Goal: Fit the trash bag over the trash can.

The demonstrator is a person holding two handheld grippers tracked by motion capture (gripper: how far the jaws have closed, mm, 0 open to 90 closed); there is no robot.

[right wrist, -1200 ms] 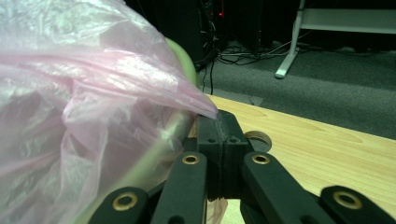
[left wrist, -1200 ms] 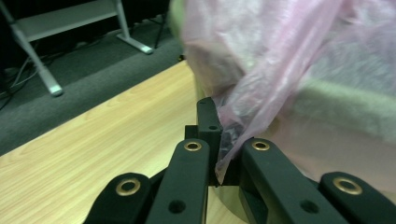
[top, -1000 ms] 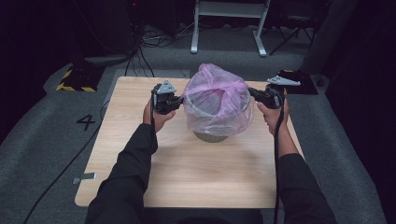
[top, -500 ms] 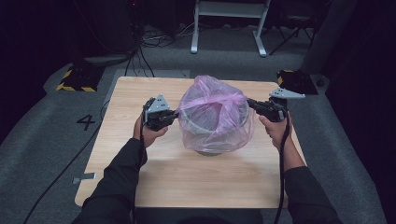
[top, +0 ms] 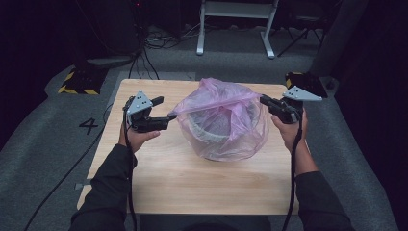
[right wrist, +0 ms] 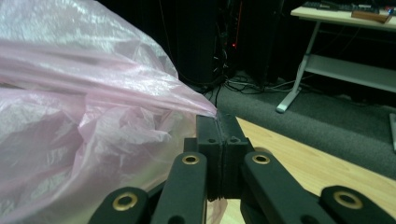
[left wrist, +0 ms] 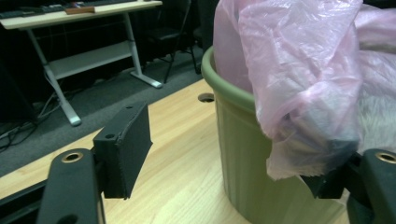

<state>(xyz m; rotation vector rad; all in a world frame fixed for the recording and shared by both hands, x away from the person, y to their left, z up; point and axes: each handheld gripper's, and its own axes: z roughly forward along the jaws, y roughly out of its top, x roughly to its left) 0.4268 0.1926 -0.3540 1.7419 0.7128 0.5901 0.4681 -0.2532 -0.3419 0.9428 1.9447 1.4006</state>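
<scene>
The person's dark-sleeved forearms come in from the near edge of the pale wooden worktop (top: 192, 187), one on each side of the bin. The left hand-held gripper (top: 166, 117) sits just left of the translucent pink plastic bag (top: 226, 120). Its jaws have just been opening and now stand wide apart: in the left gripper view one black pad is well clear of the film, while a crumpled fold of the bag (left wrist: 299, 93) hangs over the other pad and rests against it. Nothing is pinched between them.

The right hand-held gripper (top: 264, 100) is at the bag's right side, its jaws pressed flat together on a pulled-out corner of the pink film (right wrist: 205, 109), which stretches taut away from the pads in the right gripper view.

Between the two grippers, near the middle of the worktop, stands the round olive-green ribbed plastic bin (left wrist: 243, 154), upright. The bag lines it, drapes loosely over its rim and billows down its outer wall almost to the wood.

Past the worktop's far edge lies grey carpet with a painted number four (top: 89, 126), a yellow-and-black striped block (top: 77, 83) and loose black cables (top: 159, 41). Farthest off stands the white metal frame of a desk (top: 235, 24).
</scene>
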